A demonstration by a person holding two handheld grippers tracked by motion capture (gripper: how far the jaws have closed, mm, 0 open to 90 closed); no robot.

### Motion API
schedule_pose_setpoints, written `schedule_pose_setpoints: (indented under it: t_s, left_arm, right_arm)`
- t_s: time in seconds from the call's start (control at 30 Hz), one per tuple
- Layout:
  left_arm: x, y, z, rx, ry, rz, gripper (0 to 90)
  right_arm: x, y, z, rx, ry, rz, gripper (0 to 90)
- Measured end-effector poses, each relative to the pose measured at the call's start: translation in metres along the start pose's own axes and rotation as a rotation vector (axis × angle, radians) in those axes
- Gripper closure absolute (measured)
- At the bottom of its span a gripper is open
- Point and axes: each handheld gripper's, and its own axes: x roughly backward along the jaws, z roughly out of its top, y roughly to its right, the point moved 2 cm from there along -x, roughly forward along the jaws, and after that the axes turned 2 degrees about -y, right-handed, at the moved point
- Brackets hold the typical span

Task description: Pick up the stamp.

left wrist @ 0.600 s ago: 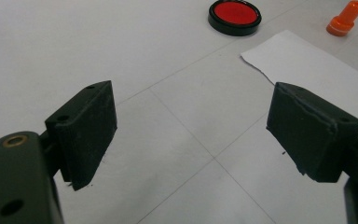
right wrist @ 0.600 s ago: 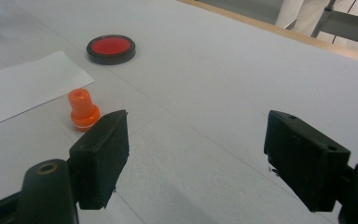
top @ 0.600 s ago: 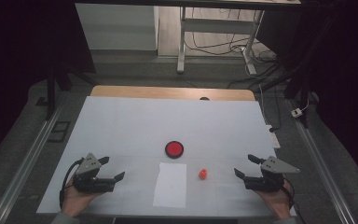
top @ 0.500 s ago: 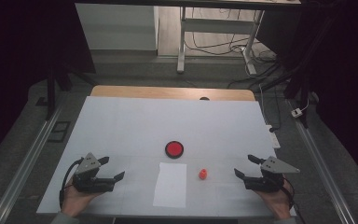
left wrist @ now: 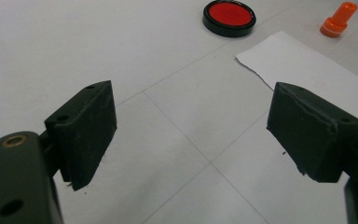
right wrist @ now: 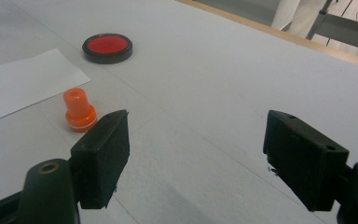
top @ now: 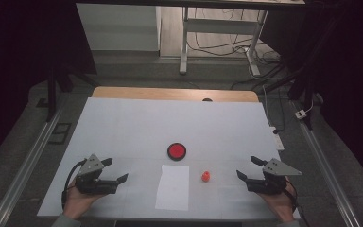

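– Writing on anything, from the high view?

– None that can be read. Left gripper (top: 114, 171) and right gripper (top: 248, 169) rest at the near corners of the white table (top: 123, 127), each in a hand, jaws spread and empty. The small orange stamp (top: 206, 177) stands between them, nearer the right gripper but apart from it, just right of the paper sheet (top: 173, 187). The round red ink pad (top: 176, 151) lies just beyond the sheet

– And the left gripper view?

– Jaws wide apart, nothing between them. The stamp (left wrist: 338, 19) is far off at top right, past the sheet's corner (left wrist: 303, 60); the pad (left wrist: 229, 17) has a black rim, no label showing

– Right gripper view?

– Jaws released again. The stamp (right wrist: 79, 110) stands upright just beyond the left jaw, not touching: a rounded orange knob on a wider orange base with a pale ring near the bottom. Sheet (right wrist: 23, 81) and pad (right wrist: 107, 47) lie behind it
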Motion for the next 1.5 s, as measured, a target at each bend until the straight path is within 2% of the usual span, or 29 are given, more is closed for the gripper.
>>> schedule_pose_setpoints:
  t_s: [0.2, 0.33, 0.43, 0.67, 0.93, 1.33, 1.5]
  left_arm:
    - [-0.003, -0.002, 0.001, 0.001, -0.004, 0.002, 16.1]
    - [-0.004, -0.003, 0.001, 0.001, -0.003, 0.002, 16.1]
    - [-0.006, -0.004, 0.001, 0.009, -0.003, 0.008, 16.1]
    - [-0.010, -0.001, 0.001, -0.008, -0.014, 0.004, 16.1]
    - [-0.008, -0.001, 0.002, -0.014, 0.004, 0.020, 16.9]
    - [-0.011, 0.000, 0.001, -0.014, -0.014, 0.005, 16.9]
    - [-0.012, 0.000, 0.001, -0.012, -0.024, 0.003, 16.9]
  right_arm:
    - [-0.002, -0.001, 0.003, -0.018, 0.009, 0.013, 23.8]
    - [-0.003, -0.001, 0.004, -0.014, 0.000, 0.006, 25.1]
    - [-0.005, -0.002, 0.005, -0.029, -0.011, 0.014, 26.1]
    - [-0.005, -0.006, 0.015, -0.040, -0.003, 0.033, 28.2]
    - [-0.010, -0.015, 0.027, -0.033, -0.003, 0.065, 29.4]
    - [-0.020, -0.028, 0.034, -0.021, -0.014, 0.106, 29.7]
    - [-0.025, -0.035, 0.039, 0.002, -0.034, 0.127, 29.6]
